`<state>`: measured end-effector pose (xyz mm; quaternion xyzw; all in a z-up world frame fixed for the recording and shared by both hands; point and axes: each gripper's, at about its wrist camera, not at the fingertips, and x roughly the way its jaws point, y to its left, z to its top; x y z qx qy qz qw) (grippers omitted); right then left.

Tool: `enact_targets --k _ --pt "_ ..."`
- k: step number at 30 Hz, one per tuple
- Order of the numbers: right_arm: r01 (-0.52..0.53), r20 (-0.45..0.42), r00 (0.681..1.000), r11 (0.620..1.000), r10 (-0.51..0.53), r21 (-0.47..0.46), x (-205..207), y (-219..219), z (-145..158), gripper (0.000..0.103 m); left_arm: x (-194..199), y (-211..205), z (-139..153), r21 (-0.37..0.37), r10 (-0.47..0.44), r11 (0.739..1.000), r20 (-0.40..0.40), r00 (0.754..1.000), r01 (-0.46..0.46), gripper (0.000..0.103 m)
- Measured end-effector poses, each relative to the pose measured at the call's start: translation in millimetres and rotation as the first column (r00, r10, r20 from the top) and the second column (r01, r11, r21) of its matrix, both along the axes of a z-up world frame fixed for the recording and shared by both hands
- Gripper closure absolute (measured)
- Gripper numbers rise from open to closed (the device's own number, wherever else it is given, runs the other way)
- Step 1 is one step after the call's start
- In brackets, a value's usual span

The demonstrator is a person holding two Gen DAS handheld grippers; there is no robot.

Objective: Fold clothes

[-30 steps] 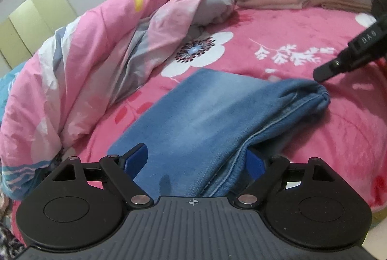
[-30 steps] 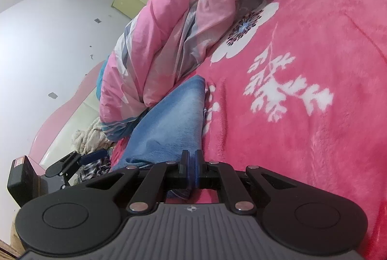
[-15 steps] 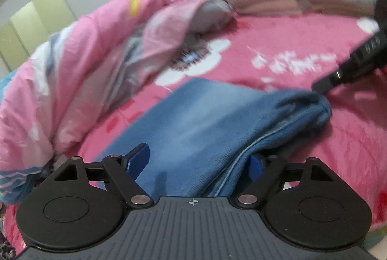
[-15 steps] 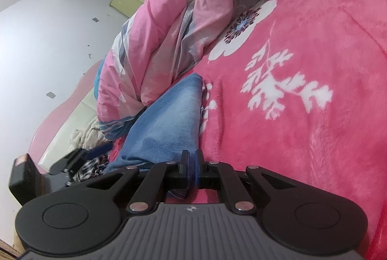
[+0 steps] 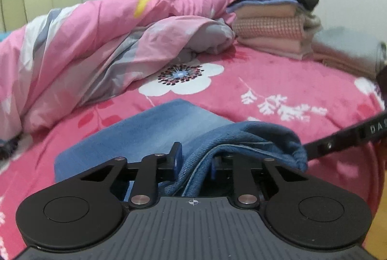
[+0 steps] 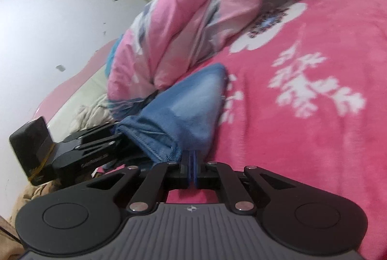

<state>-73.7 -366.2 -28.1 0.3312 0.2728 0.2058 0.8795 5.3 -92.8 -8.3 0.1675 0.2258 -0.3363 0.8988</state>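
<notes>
1. The left tool (image 5: pixel 193 163) pinched the near hem of the blue jeans (image 5: pixel 154 129); the right tool (image 6: pixel 192 163) clamped their other near corner.
2. The jeans lay folded on the pink bed (image 5: pixel 278 80) — open blanket beyond.
3. A crumpled quilt (image 5: pixel 96 37) bounded the left; stacked folded clothes (image 5: pixel 271 27) stood farthest.

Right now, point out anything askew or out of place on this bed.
The pink quilt lies rumpled in a heap along the far side, beside the neat stack of folded clothes. The blue jeans are bunched unevenly at the near edge, where the left tongs pinch them.
</notes>
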Motion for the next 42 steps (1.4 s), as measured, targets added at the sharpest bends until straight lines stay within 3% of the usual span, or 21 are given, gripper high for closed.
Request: enact_targets --k 5,9,14,18,20,23,28,34,42 --pt "-0.079 0.06 0.995 0.997 0.08 -0.018 3.6 13.3 11.1 0.103 8.0 10.1 2.9 -0.094 0.017 0.995 -0.053 0.998 -0.021 0.086" --pt "-0.17 0.099 0.979 0.981 0.179 -0.091 15.8 37.9 20.6 0.103 6.8 9.3 2.8 -0.115 0.003 0.993 -0.054 0.999 -0.009 0.09" --pt "-0.215 0.085 0.968 0.957 0.234 -0.194 41.1 68.5 13.7 0.103 6.1 11.7 3.1 -0.127 -0.003 0.992 -0.049 0.999 -0.004 0.091" --pt "-0.256 0.119 0.954 0.953 0.277 -0.163 31.7 71.3 23.8 0.103 10.7 14.5 2.8 -0.15 0.011 0.988 -0.07 0.998 -0.021 0.091" --pt "-0.264 0.156 0.946 0.956 0.283 -0.127 16.7 60.0 31.6 0.102 13.3 16.2 2.8 -0.165 0.018 0.986 -0.083 0.996 -0.032 0.089" --pt "-0.185 0.15 0.97 0.981 0.192 -0.06 -2.8 25.4 33.5 0.101 16.0 14.7 1.2 -0.16 0.021 0.987 -0.095 0.995 -0.036 0.086" --pt "-0.017 0.073 0.997 0.995 0.024 -0.097 -14.2 -5.2 18.4 0.101 19.6 12.3 1.7 -0.159 0.029 0.986 -0.118 0.993 -0.048 0.084" --pt "-0.102 0.088 0.989 0.984 0.115 -0.143 6.6 25.9 9.9 0.101 14.5 14.7 6.9 -0.196 0.039 0.979 -0.106 0.994 -0.059 0.09" --pt "-0.116 0.119 0.982 0.966 0.146 -0.229 38.7 54.8 14.3 0.103 6.7 18.5 6.9 -0.229 0.01 0.973 -0.084 0.996 -0.029 0.093"
